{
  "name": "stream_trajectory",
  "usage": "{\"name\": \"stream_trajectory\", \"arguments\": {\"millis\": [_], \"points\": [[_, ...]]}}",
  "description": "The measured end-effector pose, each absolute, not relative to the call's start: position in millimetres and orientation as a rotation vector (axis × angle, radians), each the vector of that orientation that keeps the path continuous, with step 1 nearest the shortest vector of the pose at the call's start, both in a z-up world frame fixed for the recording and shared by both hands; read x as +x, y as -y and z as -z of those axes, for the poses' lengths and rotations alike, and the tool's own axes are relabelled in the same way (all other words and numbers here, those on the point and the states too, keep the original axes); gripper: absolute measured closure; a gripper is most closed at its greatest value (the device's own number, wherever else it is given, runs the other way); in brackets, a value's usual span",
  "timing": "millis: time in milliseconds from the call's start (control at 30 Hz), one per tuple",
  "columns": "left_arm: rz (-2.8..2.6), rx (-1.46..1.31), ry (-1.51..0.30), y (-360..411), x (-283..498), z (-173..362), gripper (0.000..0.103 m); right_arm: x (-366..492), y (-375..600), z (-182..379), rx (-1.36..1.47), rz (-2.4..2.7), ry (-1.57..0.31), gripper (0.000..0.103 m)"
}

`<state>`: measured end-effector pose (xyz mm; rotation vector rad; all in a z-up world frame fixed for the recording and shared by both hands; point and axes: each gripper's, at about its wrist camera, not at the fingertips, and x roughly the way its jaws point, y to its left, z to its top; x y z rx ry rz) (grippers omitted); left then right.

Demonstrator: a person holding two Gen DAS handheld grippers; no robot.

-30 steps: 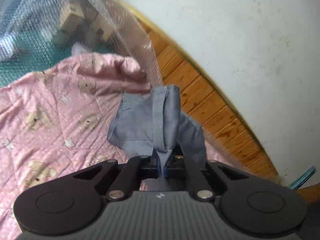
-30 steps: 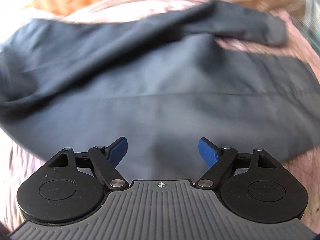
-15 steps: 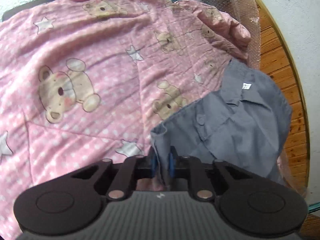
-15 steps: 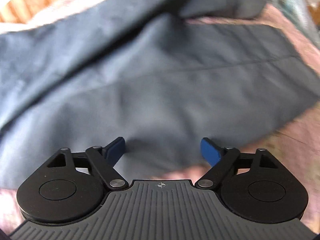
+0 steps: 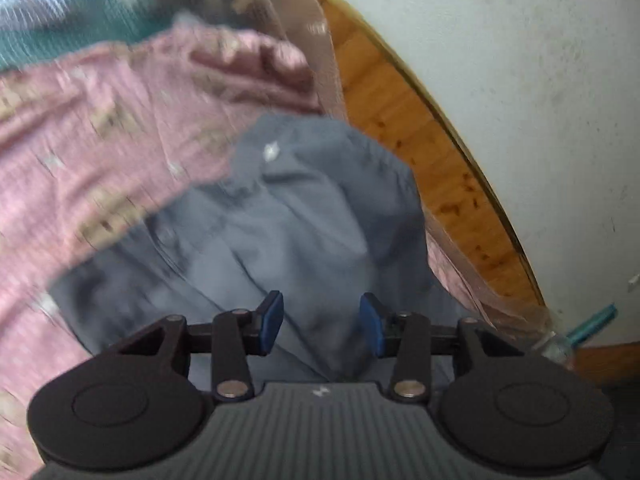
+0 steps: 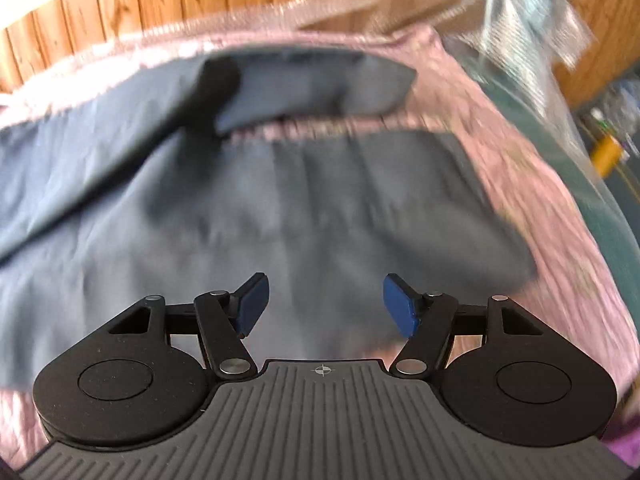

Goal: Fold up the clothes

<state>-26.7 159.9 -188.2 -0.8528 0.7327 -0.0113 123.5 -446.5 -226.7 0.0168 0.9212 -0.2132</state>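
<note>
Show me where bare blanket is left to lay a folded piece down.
Left wrist view: the pink blanket lies bare to the left of the grey shirt, up to the clear plastic sheet. Right wrist view: a bare strip runs along the shirt's right edge. Crowded: the shirt fills the space ahead of the left gripper and the right gripper.

Grey shirt (image 5: 304,216) lies in a bumpy heap on the pink blanket (image 5: 100,148), w/ clear plastic sheet (image 5: 320,60) and wood wall (image 5: 404,128) close on its right, so little room there. Blanket to the left is bare & flat. In right view, sleeve (image 6: 312,84) is folded over the top; bare blanket (image 6: 532,184) at right.
</note>
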Motion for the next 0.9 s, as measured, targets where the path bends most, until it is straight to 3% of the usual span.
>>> {"name": "stream_trajectory", "arguments": {"millis": [67,100,133,200,233,267,400,467,500,567,633,767,900], "points": [[-0.095,-0.799,-0.856,-136,-21,216,0.064,142,468,234,0.029,0.165,-0.925,0.039],[-0.157,-0.766,-0.916,-124,-19,230,0.075,147,480,240,0.021,0.149,-0.937,0.039],[-0.224,-0.736,-0.921,-118,-22,236,0.098,152,495,247,0.009,0.141,-0.954,0.039],[-0.302,-0.813,-0.892,-122,-34,242,0.099,154,532,269,-0.008,0.146,-1.012,0.04],[-0.346,-0.842,-0.89,-123,-39,241,0.099,151,553,280,-0.005,0.154,-1.035,0.026],[-0.397,-0.859,-0.893,-123,-42,239,0.099,140,578,283,0.034,0.158,-1.014,0.022],[-0.602,-0.841,-0.935,-111,-57,221,0.099,118,658,280,0.115,0.253,-1.028,0.02],[-0.681,-0.852,-0.94,-100,-68,207,0.069,115,691,273,0.152,0.3,-1.056,0.032],[-0.707,-0.863,-0.926,-93,-74,199,0.047,118,699,263,0.179,0.321,-1.047,0.04],[-0.683,-0.904,-0.89,-83,-81,178,0.045,125,711,238,0.332,0.314,-1.009,0.037],[-0.643,-0.882,-0.904,-74,-74,165,0.043,140,711,213,0.578,0.241,-0.943,0.012],[-0.598,-0.822,-0.964,-56,-45,151,0.042,208,664,188,0.913,0.05,-0.853,0.006],[-0.507,-0.876,-0.958,-34,-15,151,0.042,303,612,203,0.99,0.052,-0.903,0.006]]}}
